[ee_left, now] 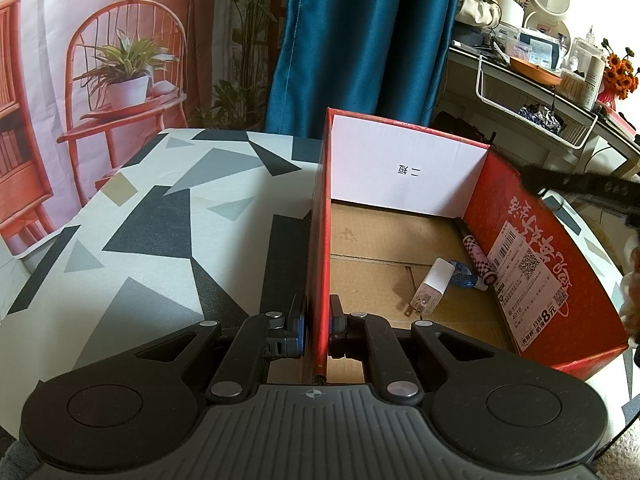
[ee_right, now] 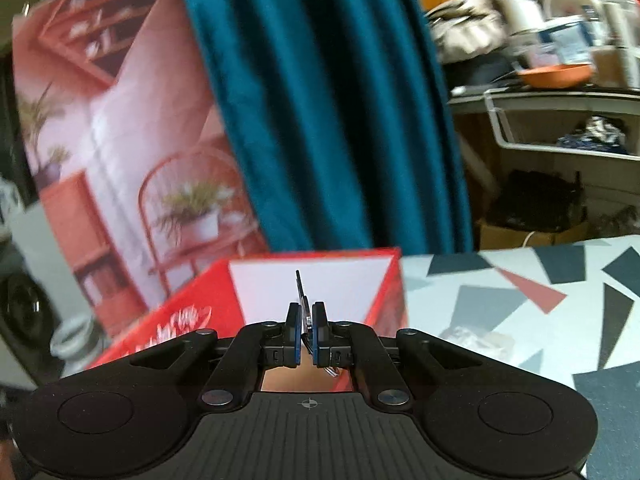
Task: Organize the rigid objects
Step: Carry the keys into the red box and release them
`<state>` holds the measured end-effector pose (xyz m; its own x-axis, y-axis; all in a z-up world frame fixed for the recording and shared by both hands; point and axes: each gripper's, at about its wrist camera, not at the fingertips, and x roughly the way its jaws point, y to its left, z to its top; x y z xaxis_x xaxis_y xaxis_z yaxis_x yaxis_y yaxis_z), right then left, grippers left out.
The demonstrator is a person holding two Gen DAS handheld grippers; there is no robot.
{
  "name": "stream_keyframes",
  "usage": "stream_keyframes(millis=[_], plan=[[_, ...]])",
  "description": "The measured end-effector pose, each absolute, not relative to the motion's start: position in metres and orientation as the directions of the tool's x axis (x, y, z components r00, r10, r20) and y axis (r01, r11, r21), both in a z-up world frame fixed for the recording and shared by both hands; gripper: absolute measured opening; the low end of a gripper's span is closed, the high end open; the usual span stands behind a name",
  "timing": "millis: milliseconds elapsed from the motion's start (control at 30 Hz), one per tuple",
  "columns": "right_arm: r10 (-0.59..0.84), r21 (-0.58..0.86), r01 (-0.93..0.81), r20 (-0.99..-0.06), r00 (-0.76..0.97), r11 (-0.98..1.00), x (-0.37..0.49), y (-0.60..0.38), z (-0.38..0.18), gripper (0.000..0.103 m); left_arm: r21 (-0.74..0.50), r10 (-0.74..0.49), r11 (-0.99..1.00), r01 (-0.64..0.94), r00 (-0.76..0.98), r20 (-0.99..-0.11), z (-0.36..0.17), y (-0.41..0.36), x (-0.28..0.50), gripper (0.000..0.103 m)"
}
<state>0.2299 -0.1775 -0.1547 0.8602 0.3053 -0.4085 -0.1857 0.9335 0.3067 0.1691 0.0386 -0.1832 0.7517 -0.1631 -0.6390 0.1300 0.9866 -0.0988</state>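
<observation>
A red cardboard box stands open on the patterned table. My left gripper is shut on the box's left wall, one finger outside and one inside. On the box floor lie a white charger plug, a blue round item and a checkered tube. In the right wrist view my right gripper is shut on a thin flat dark object held edge-on above the red box; what the object is cannot be told.
A blue curtain and a printed backdrop with a red chair hang behind the table. A cluttered shelf stands at the right. A dark sleeve reaches over the box's right wall. The patterned cloth spreads right of the box.
</observation>
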Motion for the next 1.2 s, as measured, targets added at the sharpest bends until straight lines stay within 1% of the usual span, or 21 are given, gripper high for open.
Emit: stream_keyframes(millis=[100, 400, 633, 933, 1000, 1100, 1133, 1167, 1200], plan=[[0.316, 0.265, -0.213, -0.452, 0.834, 0.941, 0.232, -0.163, -0.161, 0.005, -0.099, -0.163, 0.987, 0.129, 0.752, -0.639, -0.183, 0.039, 0.169, 0.011], [0.336, 0.186, -0.28, -0.512, 0.791, 0.942, 0.221, -0.133, -0.167, 0.005, -0.099, -0.163, 0.987, 0.13, 0.752, -0.639, -0.183, 0.039, 0.169, 0.011], [0.333, 0.177, -0.283, -0.52, 0.786, 0.943, 0.221, -0.132, -0.166, 0.005, -0.099, -0.163, 0.987, 0.13, 0.752, -0.639, -0.183, 0.039, 0.169, 0.011], [0.339, 0.201, -0.274, -0.51, 0.79, 0.941, 0.221, -0.136, -0.165, 0.006, -0.098, -0.163, 0.987, 0.13, 0.752, -0.639, -0.183, 0.038, 0.169, 0.011], [0.322, 0.196, -0.258, -0.492, 0.808, 0.946, 0.218, -0.138, -0.163, 0.011, -0.098, -0.163, 0.987, 0.13, 0.752, -0.639, -0.183, 0.038, 0.169, 0.011], [0.294, 0.185, -0.235, -0.437, 0.85, 0.954, 0.211, -0.145, -0.158, 0.025, -0.098, -0.163, 0.987, 0.13, 0.752, -0.639, -0.183, 0.038, 0.169, 0.011], [0.273, 0.172, -0.219, -0.419, 0.866, 0.96, 0.208, -0.147, -0.155, 0.038, -0.098, -0.162, 0.987, 0.13, 0.752, -0.639, -0.183, 0.038, 0.169, 0.011], [0.252, 0.16, -0.203, -0.407, 0.878, 0.966, 0.207, -0.149, -0.154, 0.055, -0.098, -0.162, 0.987, 0.13, 0.752, -0.639, -0.183, 0.038, 0.169, 0.011], [0.227, 0.145, -0.184, -0.393, 0.891, 0.972, 0.205, -0.152, -0.152, 0.062, -0.098, -0.162, 0.987, 0.13, 0.752, -0.639, -0.183, 0.038, 0.169, 0.011]])
